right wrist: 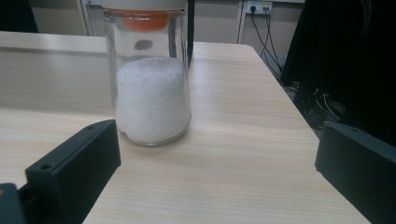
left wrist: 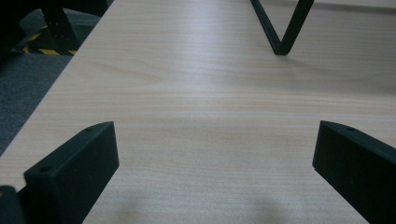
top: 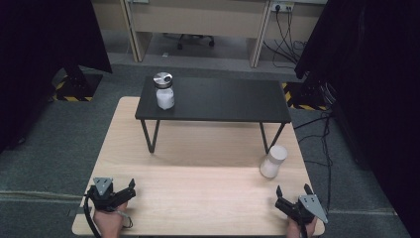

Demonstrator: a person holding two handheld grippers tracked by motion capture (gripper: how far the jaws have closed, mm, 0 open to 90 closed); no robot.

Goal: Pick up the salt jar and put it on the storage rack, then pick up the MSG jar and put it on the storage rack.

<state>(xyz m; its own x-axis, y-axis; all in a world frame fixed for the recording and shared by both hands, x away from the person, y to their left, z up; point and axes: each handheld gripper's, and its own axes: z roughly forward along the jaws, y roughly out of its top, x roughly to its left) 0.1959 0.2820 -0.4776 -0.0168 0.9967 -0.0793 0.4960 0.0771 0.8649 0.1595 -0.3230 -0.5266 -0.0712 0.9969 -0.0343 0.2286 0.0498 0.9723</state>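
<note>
A glass jar (top: 273, 161) with white granules and a white lid stands on the light wooden table (top: 198, 198) at the right, near the small black table's right leg. In the right gripper view this jar (right wrist: 152, 84) is just ahead and left of centre. A second jar (top: 164, 90) with a metal lid stands on the low black table (top: 223, 99) at its left end. My right gripper (top: 294, 191) is open near the front right corner, a little short of the white-lidded jar. My left gripper (top: 131, 187) is open at the front left, with bare wood (left wrist: 210, 140) between its jaws.
The black table's V-shaped legs (top: 150, 136) (left wrist: 280, 28) rest on the wooden table. Dark curtains hang at both sides. Cables (top: 327, 144) trail on the floor to the right. A desk (top: 198, 20) stands at the back.
</note>
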